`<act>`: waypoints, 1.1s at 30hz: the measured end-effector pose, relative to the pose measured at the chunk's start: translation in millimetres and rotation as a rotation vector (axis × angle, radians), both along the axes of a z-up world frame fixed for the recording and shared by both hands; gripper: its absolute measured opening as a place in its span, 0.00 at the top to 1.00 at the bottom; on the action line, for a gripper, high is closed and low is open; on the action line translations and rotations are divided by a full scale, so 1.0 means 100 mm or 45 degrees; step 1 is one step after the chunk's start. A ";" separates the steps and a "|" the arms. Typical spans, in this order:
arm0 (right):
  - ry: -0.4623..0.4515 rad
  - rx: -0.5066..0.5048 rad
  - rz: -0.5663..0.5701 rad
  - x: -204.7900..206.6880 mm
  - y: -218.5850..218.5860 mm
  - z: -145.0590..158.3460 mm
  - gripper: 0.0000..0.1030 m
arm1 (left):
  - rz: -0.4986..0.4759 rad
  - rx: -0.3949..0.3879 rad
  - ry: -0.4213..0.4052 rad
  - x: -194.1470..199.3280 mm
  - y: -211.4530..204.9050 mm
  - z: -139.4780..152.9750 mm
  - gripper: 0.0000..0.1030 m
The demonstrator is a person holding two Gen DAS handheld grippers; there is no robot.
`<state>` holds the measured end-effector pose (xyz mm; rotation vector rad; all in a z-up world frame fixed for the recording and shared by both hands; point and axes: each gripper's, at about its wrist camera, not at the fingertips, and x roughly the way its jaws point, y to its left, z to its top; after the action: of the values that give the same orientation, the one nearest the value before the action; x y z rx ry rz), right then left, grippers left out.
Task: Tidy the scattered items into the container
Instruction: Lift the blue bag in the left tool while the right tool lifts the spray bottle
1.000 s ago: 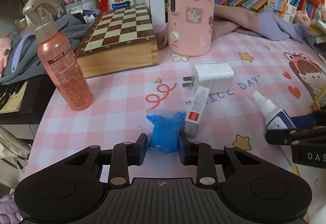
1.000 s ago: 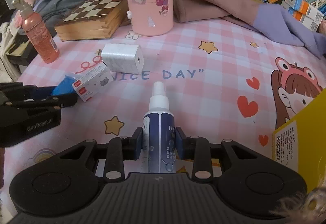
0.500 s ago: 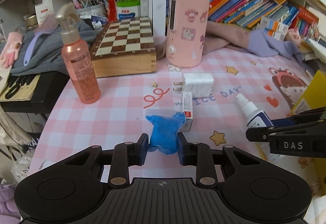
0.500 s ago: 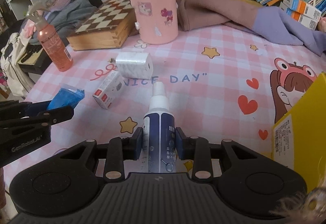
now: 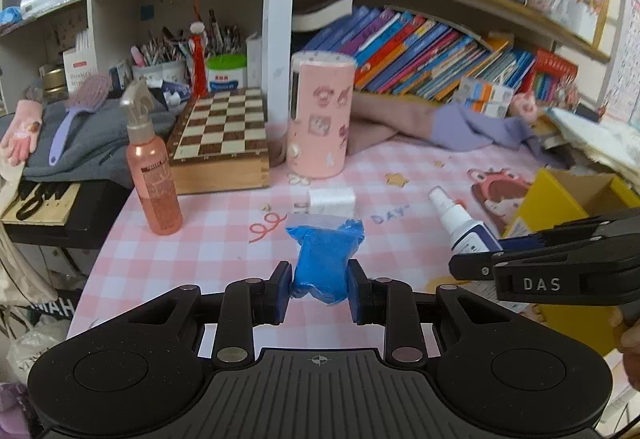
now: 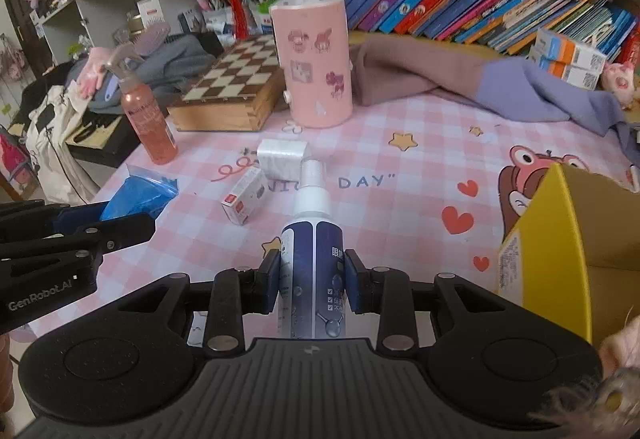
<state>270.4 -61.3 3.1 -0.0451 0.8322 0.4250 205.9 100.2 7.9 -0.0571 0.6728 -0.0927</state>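
My left gripper (image 5: 319, 289) is shut on a blue plastic bag (image 5: 323, 261) and holds it above the pink checked table. My right gripper (image 6: 313, 281) is shut on a small blue and white spray bottle (image 6: 314, 239), also lifted; the bottle also shows in the left wrist view (image 5: 460, 225). The open yellow cardboard box (image 6: 568, 239) stands at the right, and shows in the left wrist view (image 5: 556, 207). A white charger (image 6: 282, 159) and a small white and red box (image 6: 245, 197) lie on the table ahead.
A pink cylinder with stickers (image 6: 312, 63), a wooden chess box (image 6: 236, 87) and an orange spray bottle (image 6: 146, 115) stand at the back and left. Folded cloth (image 6: 480, 79) and a row of books (image 6: 480, 7) lie behind. The table edge drops off at the left.
Both grippers have risen and pulled back with their loads. The blue bag and the bottle are off the table, and the yellow box has come into view at the right.
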 end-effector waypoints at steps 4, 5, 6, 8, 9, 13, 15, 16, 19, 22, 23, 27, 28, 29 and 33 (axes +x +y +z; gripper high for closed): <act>-0.022 0.015 -0.010 -0.14 -0.02 0.07 0.71 | 0.000 -0.030 -0.021 -0.14 0.00 0.06 0.74; -0.026 0.014 -0.008 -0.18 -0.02 0.08 0.70 | -0.003 -0.033 -0.019 -0.17 -0.01 0.07 0.74; -0.029 0.011 -0.003 -0.22 -0.02 0.09 0.70 | -0.008 -0.035 -0.017 -0.19 -0.01 0.07 0.74; -0.035 0.007 0.004 -0.30 -0.03 0.12 0.70 | -0.018 -0.038 -0.019 -0.24 -0.02 0.10 0.74; -0.038 0.007 0.003 -0.34 -0.04 0.13 0.70 | -0.021 -0.037 -0.024 -0.27 -0.02 0.12 0.74; -0.067 0.008 -0.011 -0.48 -0.06 0.19 0.70 | -0.026 -0.064 -0.045 -0.37 0.01 0.21 0.74; -0.077 0.012 -0.022 -0.55 -0.07 0.21 0.71 | -0.034 -0.074 -0.060 -0.44 0.02 0.26 0.74; -0.078 0.017 -0.029 -0.59 -0.08 0.21 0.71 | -0.041 -0.071 -0.068 -0.47 0.01 0.28 0.74; -0.070 0.035 -0.048 -0.68 -0.10 0.21 0.70 | -0.063 -0.061 -0.073 -0.57 -0.03 0.29 0.74; -0.068 0.043 -0.055 -0.77 -0.10 0.21 0.70 | -0.074 -0.057 -0.064 -0.66 -0.03 0.28 0.74; -0.068 0.045 -0.056 -0.81 -0.09 0.21 0.70 | -0.076 -0.058 -0.062 -0.70 -0.03 0.27 0.74; -0.071 0.046 -0.054 -0.96 -0.06 0.22 0.70 | -0.095 -0.053 -0.062 -0.84 -0.03 0.28 0.74; -0.071 0.046 -0.054 -1.00 -0.05 0.22 0.70 | -0.098 -0.052 -0.062 -0.88 -0.03 0.28 0.74; -0.070 0.047 -0.054 -1.05 -0.04 0.22 0.70 | -0.101 -0.052 -0.062 -0.92 -0.02 0.28 0.74; -0.064 0.047 -0.058 -1.22 -0.02 0.20 0.70 | -0.102 -0.055 -0.054 -1.07 0.01 0.26 0.74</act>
<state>148.7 -63.0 23.4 -0.0024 0.7743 0.3945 99.1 100.8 34.2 -0.0695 0.6306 -0.1852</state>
